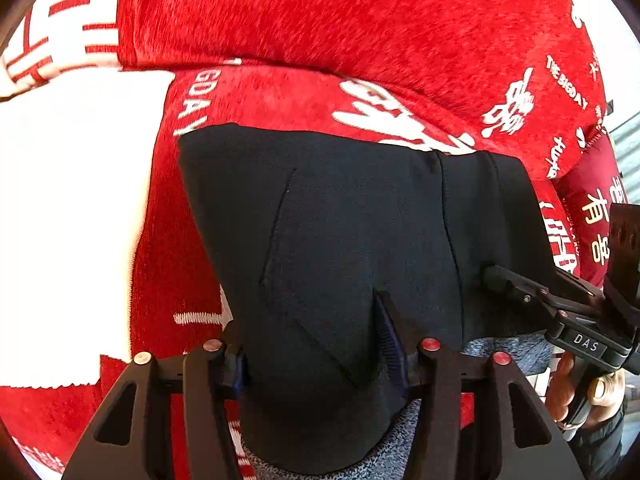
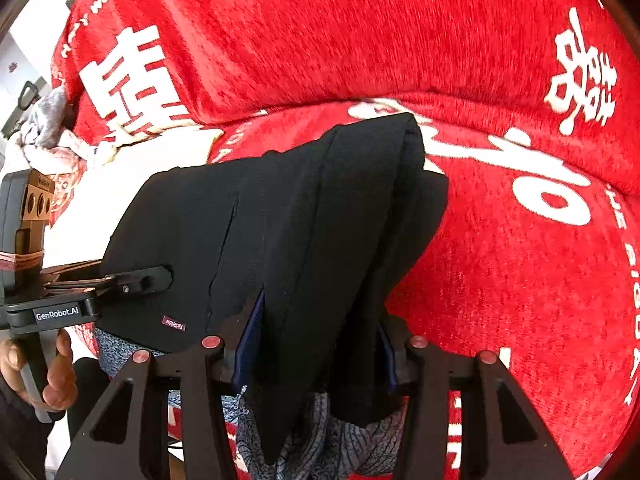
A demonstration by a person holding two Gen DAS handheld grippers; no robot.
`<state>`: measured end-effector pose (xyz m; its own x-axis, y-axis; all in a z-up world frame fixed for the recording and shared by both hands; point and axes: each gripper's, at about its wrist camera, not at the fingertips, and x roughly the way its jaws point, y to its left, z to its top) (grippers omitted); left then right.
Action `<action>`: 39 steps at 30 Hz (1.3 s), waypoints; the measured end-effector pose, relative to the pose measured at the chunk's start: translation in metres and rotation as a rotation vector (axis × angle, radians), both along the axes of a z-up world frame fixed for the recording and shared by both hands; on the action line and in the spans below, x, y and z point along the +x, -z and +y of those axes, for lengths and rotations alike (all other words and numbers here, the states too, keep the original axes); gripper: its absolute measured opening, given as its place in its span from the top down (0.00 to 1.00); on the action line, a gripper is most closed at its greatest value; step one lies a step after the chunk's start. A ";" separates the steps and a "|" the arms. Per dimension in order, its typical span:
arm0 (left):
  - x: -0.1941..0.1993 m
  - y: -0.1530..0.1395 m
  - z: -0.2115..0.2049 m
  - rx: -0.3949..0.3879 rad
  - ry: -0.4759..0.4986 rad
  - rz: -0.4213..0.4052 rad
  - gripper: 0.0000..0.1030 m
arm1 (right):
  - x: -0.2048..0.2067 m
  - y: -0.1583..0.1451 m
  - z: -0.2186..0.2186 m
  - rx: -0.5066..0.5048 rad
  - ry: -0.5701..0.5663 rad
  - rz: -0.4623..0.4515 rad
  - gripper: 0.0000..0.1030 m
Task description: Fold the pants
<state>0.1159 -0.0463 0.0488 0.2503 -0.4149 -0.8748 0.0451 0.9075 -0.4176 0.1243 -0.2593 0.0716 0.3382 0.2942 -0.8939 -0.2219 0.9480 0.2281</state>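
Left wrist, hand-held gripper (image 1: 316,344) tilted down, seemingly clamping pants (image 1: 352,232)

Cover (image 1: 360,20): red fuzzy fabric with white characters and the words "THE BIG DAY"; it fills most of both views, lying in soft bulging folds.
White cloth (image 1: 68,200): plain, bright patch on the left of the left wrist view, lying on the red cover.
Cushion (image 1: 592,200): darker red with gold characters, at the right edge of the left wrist view.
Grey bundle (image 2: 48,120): fuzzy grey and pale patterned fabric at the left edge of the right wrist view.
Grey knit (image 1: 504,350): speckled fabric low in the left wrist view.
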 end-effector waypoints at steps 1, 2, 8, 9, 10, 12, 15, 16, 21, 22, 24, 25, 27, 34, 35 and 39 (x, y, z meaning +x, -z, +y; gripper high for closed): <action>0.001 0.002 0.001 -0.006 -0.005 0.005 0.43 | 0.001 0.003 -0.001 0.000 0.005 0.004 0.44; 0.002 0.005 0.002 -0.012 -0.013 0.014 0.40 | 0.003 0.005 -0.002 0.000 0.009 0.010 0.43; -0.001 0.005 0.019 -0.025 -0.058 0.027 0.29 | 0.008 0.006 -0.017 0.003 0.067 0.049 0.25; -0.006 -0.001 0.023 -0.011 -0.065 0.011 0.29 | 0.006 0.000 -0.021 -0.015 0.082 0.032 0.25; -0.011 -0.008 0.027 0.004 -0.076 -0.003 0.29 | 0.001 -0.009 -0.025 -0.047 0.105 0.010 0.25; -0.024 -0.026 0.034 0.030 -0.110 -0.047 0.29 | -0.017 -0.035 -0.024 -0.105 0.116 -0.087 0.24; -0.049 -0.047 0.029 -0.019 -0.102 -0.111 0.29 | -0.059 -0.067 -0.009 -0.057 -0.020 -0.211 0.20; -0.058 -0.052 0.022 -0.043 -0.073 -0.128 0.29 | -0.072 -0.071 0.000 -0.035 -0.083 -0.226 0.20; -0.085 -0.044 -0.026 -0.091 0.068 -0.160 0.29 | -0.106 -0.050 0.037 -0.063 -0.283 -0.230 0.20; -0.085 -0.033 -0.031 -0.075 0.074 -0.135 0.29 | -0.105 -0.041 0.039 -0.067 -0.289 -0.210 0.20; -0.081 -0.018 -0.036 -0.051 0.076 -0.101 0.29 | -0.099 -0.019 0.037 -0.090 -0.283 -0.144 0.20; -0.081 -0.012 -0.034 -0.068 0.069 -0.095 0.29 | -0.095 -0.007 0.034 -0.104 -0.268 -0.103 0.20; -0.082 -0.014 -0.033 -0.069 0.069 -0.101 0.29 | -0.089 0.005 0.026 -0.041 -0.238 -0.059 0.20; -0.083 -0.031 -0.032 -0.037 0.091 -0.119 0.29 | -0.087 -0.012 0.015 -0.002 -0.223 -0.089 0.20; -0.078 -0.038 -0.028 -0.034 0.079 -0.132 0.29 | -0.086 -0.021 0.014 -0.005 -0.219 -0.121 0.20; -0.045 -0.043 -0.015 -0.015 0.025 -0.123 0.29 | -0.055 -0.041 0.011 -0.014 -0.199 -0.169 0.20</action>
